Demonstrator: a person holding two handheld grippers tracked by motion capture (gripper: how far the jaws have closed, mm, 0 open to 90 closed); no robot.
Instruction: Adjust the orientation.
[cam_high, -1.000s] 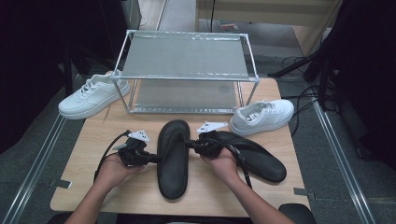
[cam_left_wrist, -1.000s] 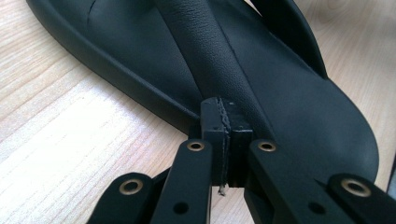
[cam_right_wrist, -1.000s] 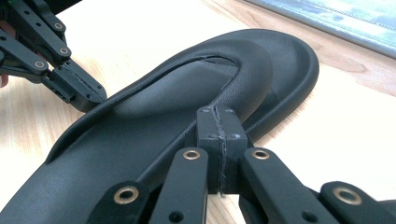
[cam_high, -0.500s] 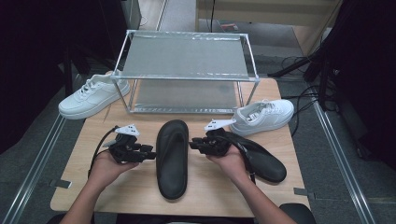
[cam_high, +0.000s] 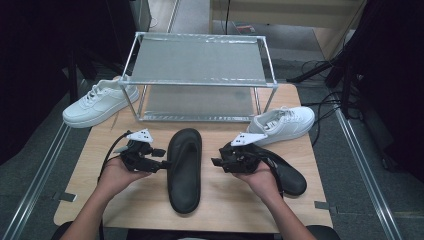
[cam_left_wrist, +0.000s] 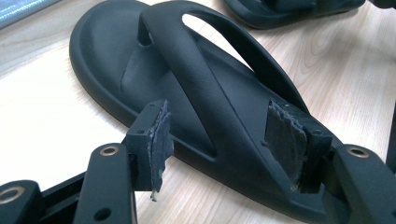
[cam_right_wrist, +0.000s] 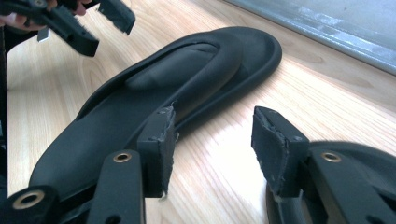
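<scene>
A black flip-flop (cam_high: 184, 167) is being left flat on the wooden table (cam_high: 120, 200), lengthwise between the two grippers. The left gripper (cam_high: 161, 164) is being held just beside its left edge, and its jaws have just been opening; in the left gripper view they are being kept wide, astride the sandal's rim without pressing on it. The right gripper (cam_high: 216, 163) is being held a little apart from the other edge, its jaws likewise having just been opening, with bare table between them. A second flip-flop (cam_high: 289, 176) is being partly hidden under the right hand (cam_high: 257, 172). A metal-framed rack (cam_high: 200, 75) and two white sneakers (cam_high: 100, 102) (cam_high: 285, 122) are being left behind.
</scene>
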